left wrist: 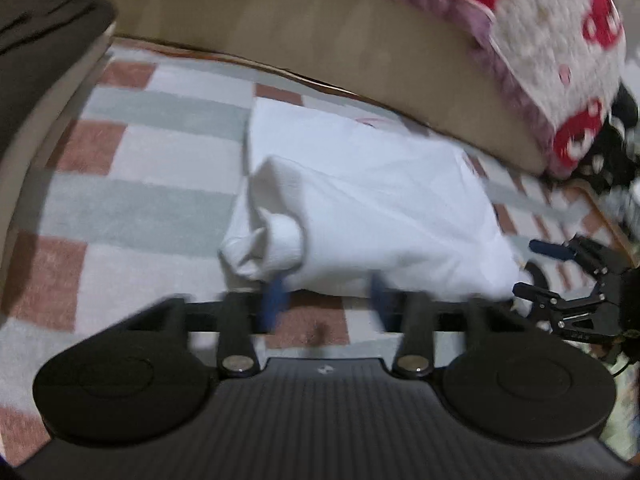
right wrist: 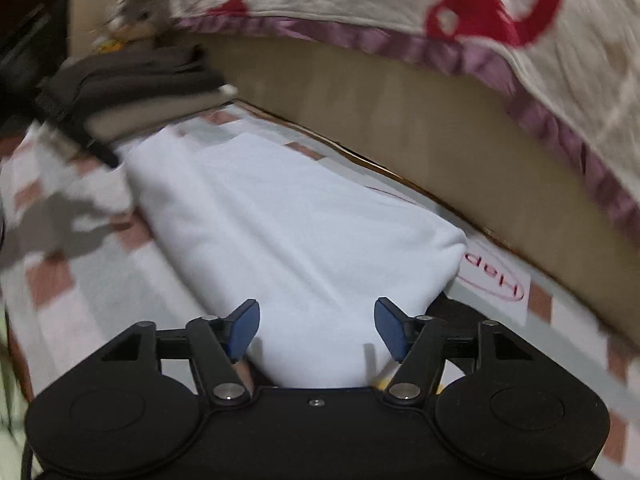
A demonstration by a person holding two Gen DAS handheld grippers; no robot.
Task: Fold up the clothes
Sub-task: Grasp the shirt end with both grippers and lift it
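A white garment (left wrist: 360, 200) lies folded into a long bundle on the checked blanket (left wrist: 140, 152), with a rolled cuff (left wrist: 280, 236) at its near left corner. My left gripper (left wrist: 326, 300) is open, its blurred blue pads (left wrist: 274, 300) at the bundle's near edge and not pressing on it. My right gripper (left wrist: 528, 268) appears at the bundle's right end. In the right wrist view the garment (right wrist: 300, 220) runs away from me and its near end lies between the spread blue pads (right wrist: 244, 328) of my right gripper (right wrist: 316, 326), which is open.
A beige bed base (right wrist: 440, 140) runs along the far side, with a white and red quilt (right wrist: 500, 12) hanging over it. A stack of dark folded clothes (right wrist: 132, 80) sits at the garment's far end. A white sheet with red lettering (right wrist: 496, 284) lies beside the bundle.
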